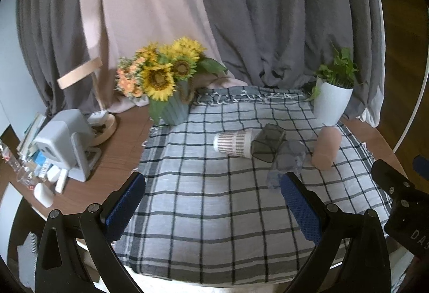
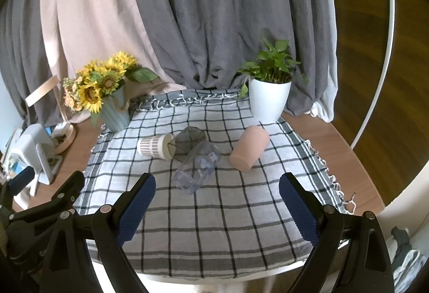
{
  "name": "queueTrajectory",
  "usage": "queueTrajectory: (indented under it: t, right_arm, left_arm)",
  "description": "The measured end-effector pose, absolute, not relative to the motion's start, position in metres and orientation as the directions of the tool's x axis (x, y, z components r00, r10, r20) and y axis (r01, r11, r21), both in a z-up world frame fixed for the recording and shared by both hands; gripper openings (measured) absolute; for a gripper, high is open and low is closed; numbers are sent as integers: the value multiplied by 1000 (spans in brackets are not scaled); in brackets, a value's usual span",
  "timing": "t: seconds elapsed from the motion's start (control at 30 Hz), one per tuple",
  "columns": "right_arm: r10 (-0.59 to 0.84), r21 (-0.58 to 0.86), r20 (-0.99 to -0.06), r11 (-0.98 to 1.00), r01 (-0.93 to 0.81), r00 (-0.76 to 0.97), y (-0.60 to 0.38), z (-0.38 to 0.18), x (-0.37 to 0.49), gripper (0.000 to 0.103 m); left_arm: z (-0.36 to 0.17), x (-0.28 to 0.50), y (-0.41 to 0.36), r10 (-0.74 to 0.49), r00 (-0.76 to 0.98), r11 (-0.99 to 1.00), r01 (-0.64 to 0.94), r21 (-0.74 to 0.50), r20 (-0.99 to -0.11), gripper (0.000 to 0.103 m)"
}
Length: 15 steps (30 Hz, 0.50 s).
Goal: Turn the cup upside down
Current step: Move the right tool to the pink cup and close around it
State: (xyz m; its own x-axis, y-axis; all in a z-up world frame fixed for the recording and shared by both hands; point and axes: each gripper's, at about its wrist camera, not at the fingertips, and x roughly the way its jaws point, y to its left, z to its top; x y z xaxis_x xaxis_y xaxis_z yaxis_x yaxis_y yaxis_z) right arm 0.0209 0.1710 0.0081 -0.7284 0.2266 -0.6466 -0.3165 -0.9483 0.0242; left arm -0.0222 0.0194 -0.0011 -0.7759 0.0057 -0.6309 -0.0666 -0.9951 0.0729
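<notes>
The right gripper (image 2: 217,201) hangs over the near edge of the table, jaws wide apart and empty, its blue textured pads (image 2: 135,208) aimed across the checked cloth (image 2: 214,234). The left gripper (image 1: 213,201) sits just beside it, equally spread and holding nothing.

Four cups lie on their sides around the middle of the cloth, toward its far half. The pink cup (image 2: 249,149) lies nearest the right edge, apart from the others, mouth facing the near side. The clear cup (image 2: 198,165) lies closest to the grippers, and looks to be touching the smoky grey cup (image 2: 187,142) behind it. That cup's mouth meets the striped cup (image 2: 155,146), which points toward the left edge. Which cup the task means is not clear; the clear one is nearest.

All four look light and rigid. The clear cup seems thin, smooth plastic or glass, so it is likely slippery and could roll on the cloth when nudged. The pink one looks matte and thicker-walled, an easier hold. A grip across the mid-wall, jaws either side of the round body, should allow the turn onto the rim.

A sunflower pot (image 2: 115,116) stands at the far left corner of the cloth, a white plant pot (image 2: 268,102) at the far right.
</notes>
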Motion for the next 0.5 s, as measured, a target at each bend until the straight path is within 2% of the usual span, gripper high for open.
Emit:
queueTrajectory:
  t: [0.2,0.5]
  right_arm:
    - [226,59,-676,-932,-358,-701,208,-5,-6,94]
    - [206,114,-703,-912,-394,-680,260,-33,-68,94]
  left_arm:
    - [-12,-58,46,66,-761,-991,-128,49,-645,103]
    - [-42,-131,84,85,-715,-988,-149,33,-694,103]
